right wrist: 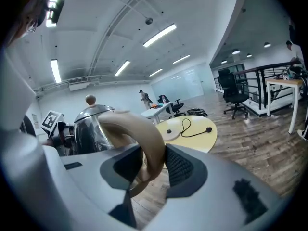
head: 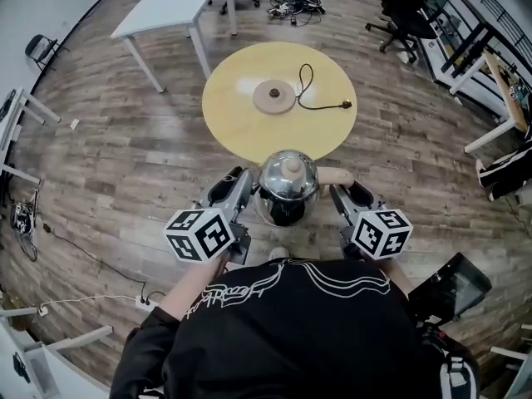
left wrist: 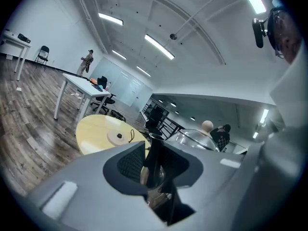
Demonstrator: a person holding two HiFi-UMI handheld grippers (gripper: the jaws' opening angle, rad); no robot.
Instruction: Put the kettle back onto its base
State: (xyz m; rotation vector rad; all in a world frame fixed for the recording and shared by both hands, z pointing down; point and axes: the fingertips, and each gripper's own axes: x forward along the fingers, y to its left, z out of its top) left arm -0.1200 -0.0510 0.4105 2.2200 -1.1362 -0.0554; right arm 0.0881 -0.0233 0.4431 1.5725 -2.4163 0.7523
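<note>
Both claws share the load. The right claw (right wrist: 154, 163) is clamped on the beige handle (right wrist: 144, 131). The left claw (left wrist: 153, 163) is pinched, jaws narrow, on a dark upright part opposite the handle, the spout by the look of it. The kettle (head: 287, 183) hangs in the air at the middle of the head view, over the wood floor and just short of the near rim of the round desk (head: 233, 119). The base (head: 274, 96) lies flat at the desk's centre, above the kettle in the frame and well apart from it. Its cord (head: 344, 104) loops away to the right.

To carry well, I judge that the two claws should travel together, so neither grip twists against the other, with the kettle upright and its knob on top. The kettle should arrive above the base, centred over the dark stud in the middle, then go straight down. A sideways slide could push the light base across the desk. The cord lies off to the right, so an approach from the near edge should miss it. Letting go belongs only once the kettle sits flat.

Both hands sit low in the frame on either side of the kettle. The claws aim away from the body and tip a little downward, with their marker cubes facing up.
</note>
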